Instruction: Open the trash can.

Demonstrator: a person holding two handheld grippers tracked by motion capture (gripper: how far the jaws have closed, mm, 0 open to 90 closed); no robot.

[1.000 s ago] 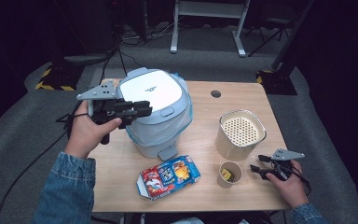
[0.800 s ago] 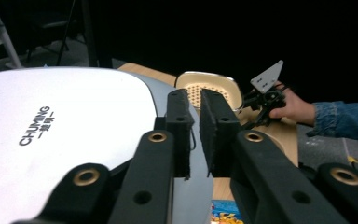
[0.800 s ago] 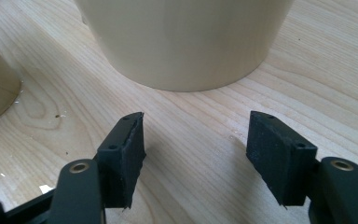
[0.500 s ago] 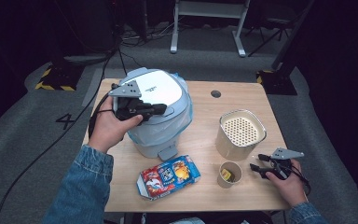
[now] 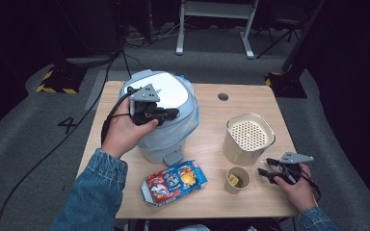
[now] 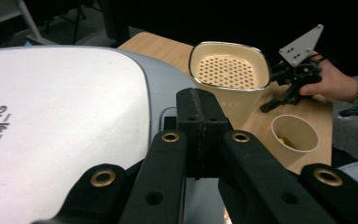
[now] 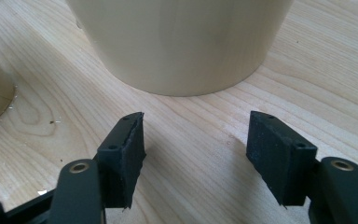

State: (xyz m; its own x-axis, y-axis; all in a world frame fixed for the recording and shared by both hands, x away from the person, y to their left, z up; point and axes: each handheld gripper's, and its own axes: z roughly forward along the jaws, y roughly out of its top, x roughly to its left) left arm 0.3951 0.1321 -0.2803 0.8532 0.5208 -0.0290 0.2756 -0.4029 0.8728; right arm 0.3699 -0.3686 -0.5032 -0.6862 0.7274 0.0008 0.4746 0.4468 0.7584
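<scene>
Two grippers are being held over a wooden table (image 5: pixel 207 142) here. The left gripper (image 5: pixel 172 113) is being kept just left of centre in the high view, right over the lid of a big pale-blue rice cooker (image 5: pixel 171 94) that is taking up the upper left of the tabletop. Its jaws have just been closing and are now being pressed flat together with nothing between them, which is clearest in the left gripper view, where the clenched pads are being pointed across the white lid (image 6: pixel 60 126). Whether the lid is actually being touched can't be told.

Over at the lower right of the high view, the right gripper (image 5: pixel 264 167) is being rested low at the table, jaws being kept spread apart and empty. In the right gripper view, bare wood is being framed between the two black pads, with the base of a cream perforated-top container (image 7: pixel 177 42) just ahead. A small paper cup (image 5: pixel 236 179) is being left just beside that gripper, and a colourful snack box (image 5: pixel 174 181) is lying flat near the bottom centre, in front of the cooker.
</scene>
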